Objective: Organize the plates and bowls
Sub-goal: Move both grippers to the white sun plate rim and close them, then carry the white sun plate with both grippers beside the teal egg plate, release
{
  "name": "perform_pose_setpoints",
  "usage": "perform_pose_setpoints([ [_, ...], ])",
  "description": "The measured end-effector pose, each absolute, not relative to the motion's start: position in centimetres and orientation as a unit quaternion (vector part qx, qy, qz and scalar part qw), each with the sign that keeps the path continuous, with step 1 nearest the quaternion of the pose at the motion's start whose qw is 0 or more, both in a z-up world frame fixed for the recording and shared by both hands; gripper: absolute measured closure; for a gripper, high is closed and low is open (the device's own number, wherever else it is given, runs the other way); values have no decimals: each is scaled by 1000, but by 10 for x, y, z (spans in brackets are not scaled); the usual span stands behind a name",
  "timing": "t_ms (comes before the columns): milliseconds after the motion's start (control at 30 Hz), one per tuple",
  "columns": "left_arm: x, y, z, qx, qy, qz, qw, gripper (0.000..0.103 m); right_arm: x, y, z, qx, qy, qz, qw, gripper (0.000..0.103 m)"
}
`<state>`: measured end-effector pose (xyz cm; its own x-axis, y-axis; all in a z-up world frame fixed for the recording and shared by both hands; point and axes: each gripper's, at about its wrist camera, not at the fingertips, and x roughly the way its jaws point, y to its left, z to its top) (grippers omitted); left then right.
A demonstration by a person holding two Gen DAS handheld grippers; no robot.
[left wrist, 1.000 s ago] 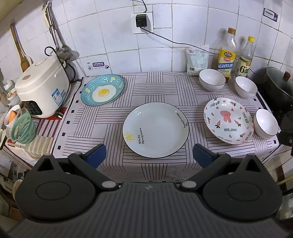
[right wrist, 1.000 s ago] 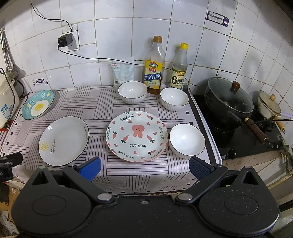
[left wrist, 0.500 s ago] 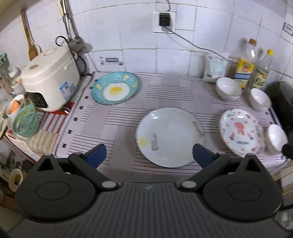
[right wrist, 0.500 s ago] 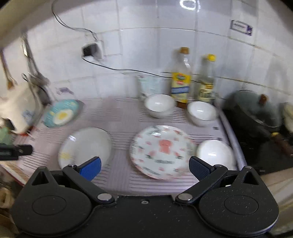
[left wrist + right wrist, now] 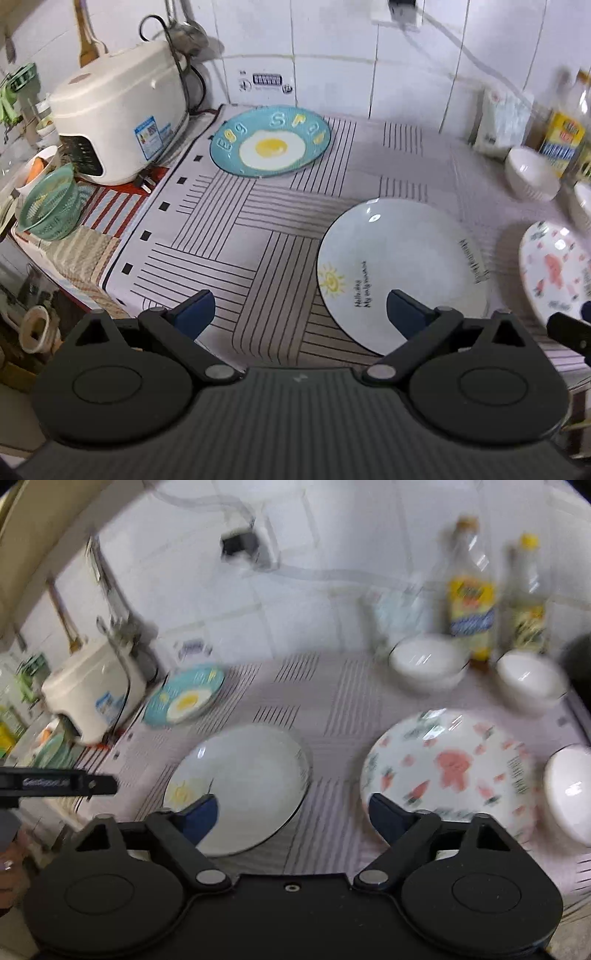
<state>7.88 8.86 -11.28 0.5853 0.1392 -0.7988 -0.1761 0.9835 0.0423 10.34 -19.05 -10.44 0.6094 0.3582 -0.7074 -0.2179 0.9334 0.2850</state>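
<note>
A blue fried-egg plate [image 5: 269,142] lies at the back left of the striped cloth, also in the right wrist view [image 5: 184,699]. A white sun plate [image 5: 400,271] [image 5: 240,784] lies in the middle. A pink-patterned plate [image 5: 448,771] [image 5: 557,269] lies to its right. Three white bowls [image 5: 426,661] [image 5: 528,679] [image 5: 570,790] stand at the right. My left gripper [image 5: 297,314] is open and empty, above the cloth's front edge, left of the sun plate. My right gripper [image 5: 293,814] is open and empty, between the sun plate and the pink plate.
A white rice cooker [image 5: 118,110] stands at the far left, with a green basket [image 5: 50,203] in front of it. Two bottles [image 5: 471,590] [image 5: 524,598] and a white bag [image 5: 504,123] stand against the tiled wall. A dark pot edge [image 5: 578,657] shows at the right.
Both grippers have swung to the left and moved closer to the cloth. The plates and bowls have not moved. Both stay open.
</note>
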Motion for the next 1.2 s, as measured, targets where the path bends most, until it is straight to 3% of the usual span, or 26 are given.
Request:
perform_pose_setpoints([
  [100, 95, 92, -130, -13, 469, 82, 879, 4, 113, -181, -128, 115, 430, 176, 878, 19],
  [200, 110, 99, -144, -25, 500, 84, 862, 13, 120, -169, -150, 121, 445, 176, 870, 26],
  [333, 130, 111, -168, -31, 511, 82, 855, 20, 135, -158, -183, 137, 468, 163, 857, 49],
  [433, 145, 113, -188, -33, 526, 60, 848, 35, 143, -155, -205, 140, 474, 149, 856, 63],
  [533, 159, 109, -202, -24, 527, 35, 849, 41, 149, -153, -206, 146, 469, 152, 857, 81],
  [700, 173, 104, -201, -26, 531, -26, 847, 79, 159, -155, -207, 169, 486, 143, 845, 84],
  [933, 191, 118, -205, -51, 556, -71, 826, 79, 166, -170, -218, 250, 497, 132, 820, 88],
  [1200, 217, 107, -195, 11, 580, -95, 809, 76, 172, -155, -199, 196, 509, 136, 827, 84],
])
